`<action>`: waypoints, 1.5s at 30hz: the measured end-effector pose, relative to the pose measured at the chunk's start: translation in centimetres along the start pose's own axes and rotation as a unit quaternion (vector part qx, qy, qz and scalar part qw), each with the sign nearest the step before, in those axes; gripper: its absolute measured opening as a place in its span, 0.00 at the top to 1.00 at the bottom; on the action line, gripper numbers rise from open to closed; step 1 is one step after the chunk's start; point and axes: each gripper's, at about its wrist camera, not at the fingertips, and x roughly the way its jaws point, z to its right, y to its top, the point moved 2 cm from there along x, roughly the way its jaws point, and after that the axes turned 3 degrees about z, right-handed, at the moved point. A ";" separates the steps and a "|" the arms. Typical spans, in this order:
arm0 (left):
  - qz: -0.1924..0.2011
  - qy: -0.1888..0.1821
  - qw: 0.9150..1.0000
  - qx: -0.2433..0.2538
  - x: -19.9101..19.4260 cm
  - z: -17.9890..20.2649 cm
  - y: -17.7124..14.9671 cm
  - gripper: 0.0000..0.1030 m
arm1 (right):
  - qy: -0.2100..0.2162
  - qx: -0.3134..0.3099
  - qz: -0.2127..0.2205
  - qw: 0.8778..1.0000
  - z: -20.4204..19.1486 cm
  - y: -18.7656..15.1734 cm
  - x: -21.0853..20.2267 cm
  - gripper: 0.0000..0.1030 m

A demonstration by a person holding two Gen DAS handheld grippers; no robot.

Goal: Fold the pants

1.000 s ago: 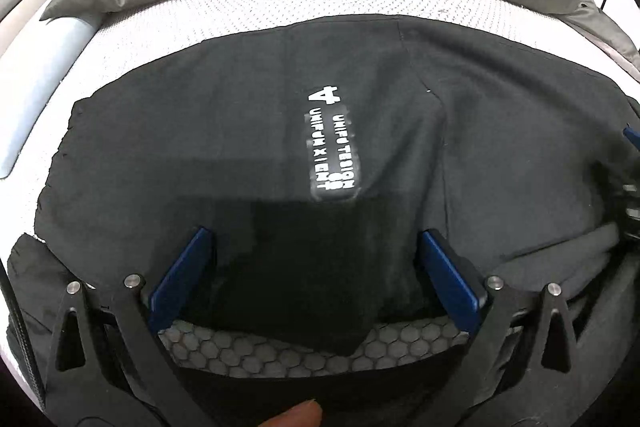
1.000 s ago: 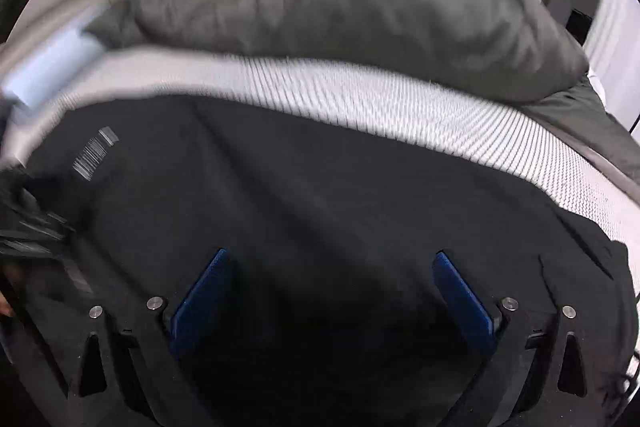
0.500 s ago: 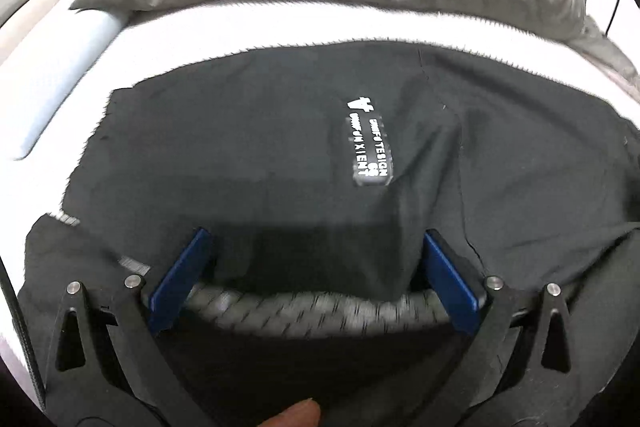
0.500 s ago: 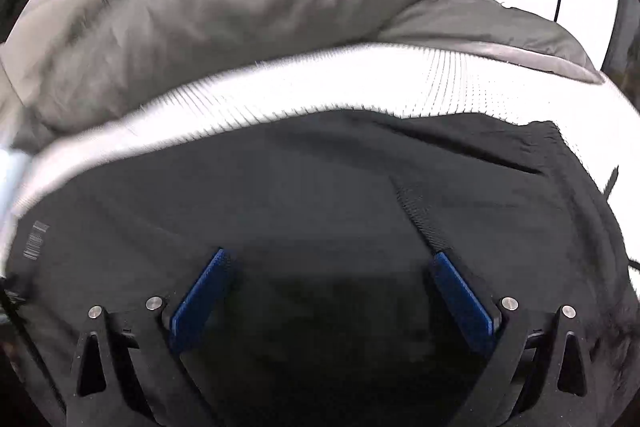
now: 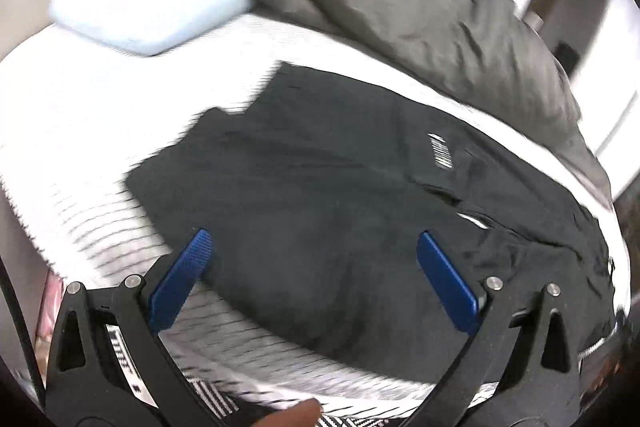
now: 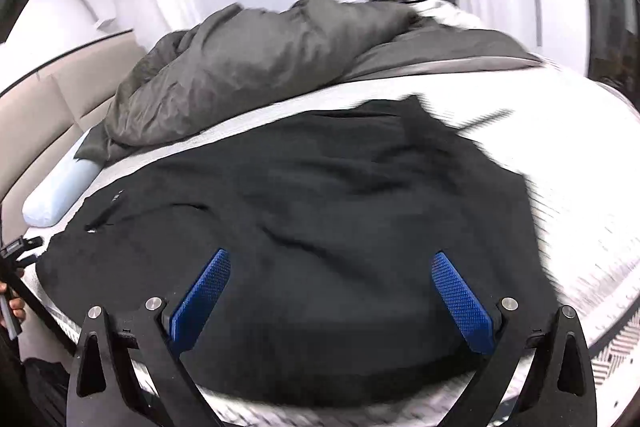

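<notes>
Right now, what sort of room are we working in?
Most likely a bedroom: the black pants lie on a white striped mattress, with a pale blue pillow and a rumpled grey duvet behind.

Count: 1 pair of black pants spread flat on 1 bed, 1 white barcode print on the fabric, 1 crumpled grey duvet behind them, 1 pale blue pillow near the headboard. Grippers: 2, left gripper and right gripper, each with 2 blue fingers, both spread wide with nothing between them. 1 fingertip visible at the bottom edge of the left view; 1 beige padded headboard.
</notes>
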 end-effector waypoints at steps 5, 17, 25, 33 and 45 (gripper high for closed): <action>-0.034 -0.031 0.997 -0.059 -0.2 -4.9 -1.5 0.12 | 0.025 0.123 0.010 0.992 7.5 -3.2 -3.0 0.03; -0.072 -0.072 0.990 -0.099 0.5 -8.7 -5.6 0.20 | 0.043 0.195 0.011 0.980 10.1 -4.3 -1.2 0.43; -0.077 -0.075 0.989 -0.100 1.7 -7.6 -5.9 0.20 | 0.068 0.247 0.002 0.967 11.1 -3.7 1.4 0.53; -0.074 -0.086 0.987 -0.113 1.0 -7.6 -5.9 0.20 | 0.094 0.229 0.073 0.966 10.7 -1.8 -1.5 0.86; -0.049 -0.130 0.977 -0.161 0.4 -8.2 -5.1 0.44 | 0.067 0.218 0.056 0.972 10.6 -1.6 -0.5 0.86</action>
